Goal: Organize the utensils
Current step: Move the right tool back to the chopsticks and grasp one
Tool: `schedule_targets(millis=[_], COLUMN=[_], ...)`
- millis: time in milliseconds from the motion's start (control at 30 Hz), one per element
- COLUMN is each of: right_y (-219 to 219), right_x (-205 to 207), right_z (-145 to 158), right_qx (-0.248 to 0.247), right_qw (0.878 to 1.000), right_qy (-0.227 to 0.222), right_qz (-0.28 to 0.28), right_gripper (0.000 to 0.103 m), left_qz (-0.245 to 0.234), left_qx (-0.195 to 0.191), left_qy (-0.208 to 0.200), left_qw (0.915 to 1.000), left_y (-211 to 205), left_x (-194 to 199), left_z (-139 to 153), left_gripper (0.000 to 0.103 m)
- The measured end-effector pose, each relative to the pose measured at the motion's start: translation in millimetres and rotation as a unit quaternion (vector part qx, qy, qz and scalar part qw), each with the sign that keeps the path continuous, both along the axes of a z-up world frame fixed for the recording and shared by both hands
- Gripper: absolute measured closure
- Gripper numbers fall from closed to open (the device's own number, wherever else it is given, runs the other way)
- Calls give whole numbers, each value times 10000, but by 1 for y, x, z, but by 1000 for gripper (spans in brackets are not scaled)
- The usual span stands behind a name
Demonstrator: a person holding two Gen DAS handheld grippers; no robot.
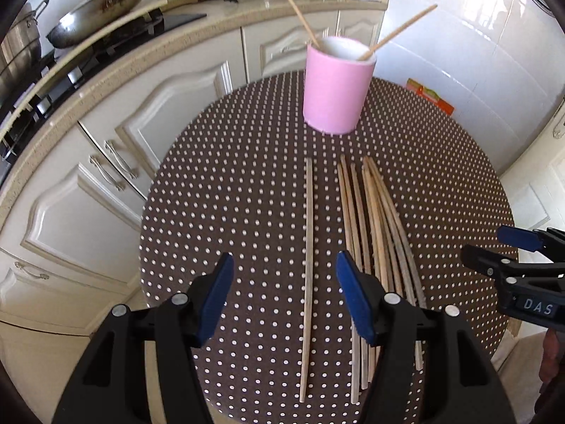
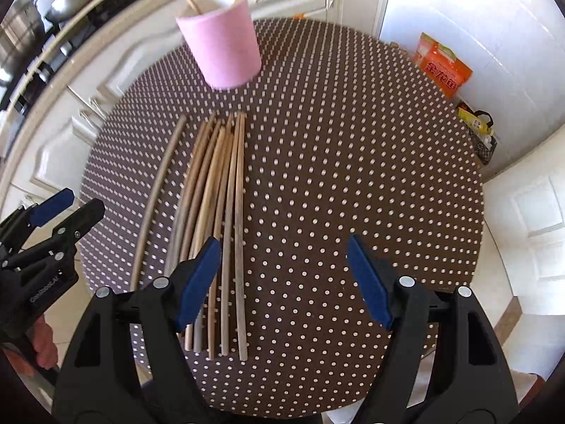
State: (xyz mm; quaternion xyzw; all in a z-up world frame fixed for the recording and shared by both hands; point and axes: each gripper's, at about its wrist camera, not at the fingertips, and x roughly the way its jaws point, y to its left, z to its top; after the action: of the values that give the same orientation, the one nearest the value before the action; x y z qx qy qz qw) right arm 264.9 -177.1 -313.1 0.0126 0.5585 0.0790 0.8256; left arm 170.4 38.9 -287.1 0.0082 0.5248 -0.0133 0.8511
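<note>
1. Hovering above the table point(image 1: 219, 183), both grippers point down with jaws apart and nothing between the pads: the left gripper point(image 1: 284, 293) straddles a lone chopstick point(image 1: 308, 265), while the right gripper point(image 2: 282, 282) has its left pad over the bundle point(image 2: 219, 212).
2. Risk, as I judge it: the right pad may catch several sticks at once, or nudge the pile so sticks roll across the slick cloth.
3. A grab near one end could let a stick tilt and miss the pink cup point(image 1: 337, 88), or knock the two sticks already leaning inside.
4. Beyond the dotted brown cloth stand cream cabinets point(image 1: 106, 162), a wok point(image 1: 95, 14) on the stove, and white tiled walls.
</note>
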Motion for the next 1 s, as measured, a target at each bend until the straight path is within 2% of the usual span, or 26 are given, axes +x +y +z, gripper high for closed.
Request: schedule_targets(millis=[233,267,333,400,500,600,667,733,867,900,933,1000], right_y=[19,22,27,31,33,38,46,61,86,91,96,90], right_x=[12,14,18,24,30,36,41,48,59,61,65,73], right_z=[-32,-36,-45,-55,-56,-56,-58,-59,-57,-55,-55,-54], right_qx=[-154,-174,-337,-346,-185,-223,-367,-558,-617,-643,-610,-219], right_qw=[9995,9994,9987,9981,9986,9982,9977,9967,9951,9951,9955,9973], right_qy=[224,232,288,438,430,485,474,432,515,522,543,672], right_qz=[179,206,248,255,240,288,327,402,568,543,476,219], right_gripper=[30,32,49,54,54,54,57,68,84,94,96,96], left_qz=[-50,-70,-106,-140,-186,-176,-169,-182,-199,-205,-208,-166], left_qx=[-51,-40,-44,-64,-78,-142,-184,-182,-198,-208,-217,-239], left_qy=[406,448,516,559,630,702,724,730,801,819,839,935], left_qw=[9992,9990,9986,9983,9978,9973,9971,9970,9964,9962,9960,9952], left_y=[6,6,6,7,10,15,16,18,25,26,26,28], left_x=[10,11,15,19,27,36,41,46,62,64,66,73], left_z=[-33,-36,-42,-45,-51,-56,-58,-60,-68,-70,-71,-75], left_gripper=[43,43,43,43,43,43,43,43,43,43,43,43])
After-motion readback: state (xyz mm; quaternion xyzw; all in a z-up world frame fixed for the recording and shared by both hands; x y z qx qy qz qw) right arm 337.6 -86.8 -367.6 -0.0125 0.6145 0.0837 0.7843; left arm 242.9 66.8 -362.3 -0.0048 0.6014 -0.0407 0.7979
